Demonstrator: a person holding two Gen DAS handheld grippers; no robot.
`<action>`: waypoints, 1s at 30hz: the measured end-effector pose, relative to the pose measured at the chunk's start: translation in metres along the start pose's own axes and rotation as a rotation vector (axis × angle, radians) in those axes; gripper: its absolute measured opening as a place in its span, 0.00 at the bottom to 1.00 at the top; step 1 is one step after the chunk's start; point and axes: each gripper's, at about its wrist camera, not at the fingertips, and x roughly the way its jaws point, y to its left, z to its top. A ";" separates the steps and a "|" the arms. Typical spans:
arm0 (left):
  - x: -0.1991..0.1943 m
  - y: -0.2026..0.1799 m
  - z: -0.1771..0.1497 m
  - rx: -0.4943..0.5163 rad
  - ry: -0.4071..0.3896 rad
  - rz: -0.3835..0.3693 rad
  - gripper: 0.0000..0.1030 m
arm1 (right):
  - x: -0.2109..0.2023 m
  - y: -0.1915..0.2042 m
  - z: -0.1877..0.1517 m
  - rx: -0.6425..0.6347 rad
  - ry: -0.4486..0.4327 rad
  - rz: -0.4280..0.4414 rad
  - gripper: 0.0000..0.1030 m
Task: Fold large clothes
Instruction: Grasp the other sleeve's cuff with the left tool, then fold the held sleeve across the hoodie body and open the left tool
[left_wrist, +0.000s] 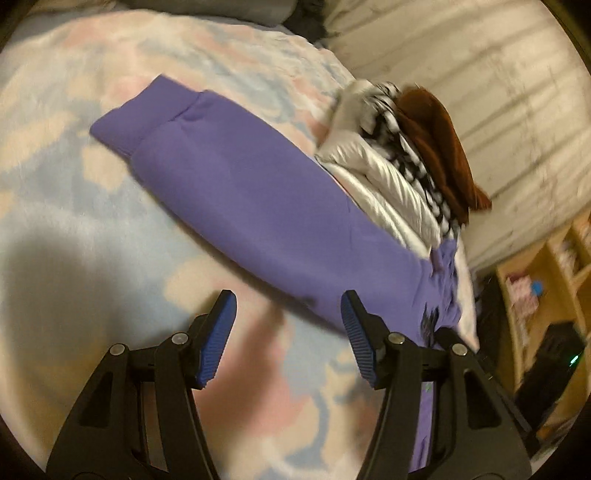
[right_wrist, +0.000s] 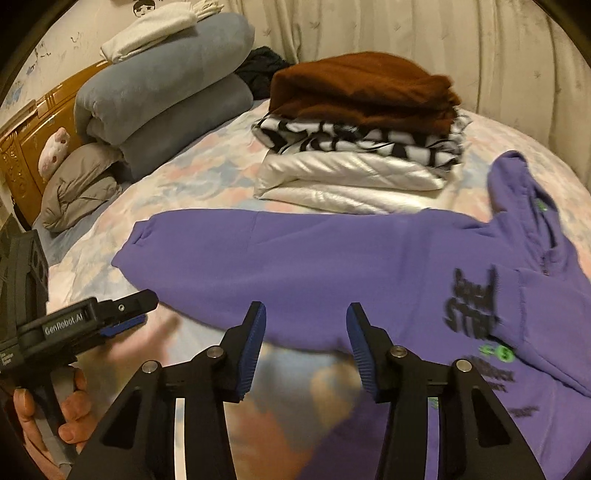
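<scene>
A purple hoodie (left_wrist: 240, 192) (right_wrist: 314, 258) lies folded lengthwise across the pastel bedspread (left_wrist: 74, 221) (right_wrist: 207, 173). Its ribbed hem (left_wrist: 147, 118) points away in the left wrist view. In the right wrist view the hood (right_wrist: 517, 192) and black lettering (right_wrist: 472, 299) are at the right. My left gripper (left_wrist: 288, 299) hovers open at the hoodie's near edge, with nothing between its pads. It also shows at the left of the right wrist view, as the left gripper (right_wrist: 125, 317) held in a hand (right_wrist: 70, 413). My right gripper (right_wrist: 306, 310) stands open just over the hoodie's near edge, gripping nothing.
A stack of folded clothes (right_wrist: 362, 129) (left_wrist: 406, 155), brown over black-and-white over silver, sits behind the hoodie. Rolled grey blankets (right_wrist: 166, 85), a grey padded bundle (right_wrist: 77, 188) and a plush toy (right_wrist: 55, 147) lie by the wooden headboard (right_wrist: 22, 147). A wooden shelf (left_wrist: 546, 277) stands past the bed's edge.
</scene>
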 end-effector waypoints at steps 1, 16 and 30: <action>0.002 0.004 0.005 -0.020 -0.008 -0.015 0.54 | 0.010 0.003 0.002 -0.003 0.007 0.007 0.41; 0.040 0.031 0.066 -0.129 -0.049 0.029 0.28 | 0.117 0.026 0.014 -0.037 0.132 0.062 0.37; -0.022 -0.095 0.050 0.204 -0.235 0.152 0.04 | 0.043 -0.019 -0.004 0.068 0.079 0.114 0.37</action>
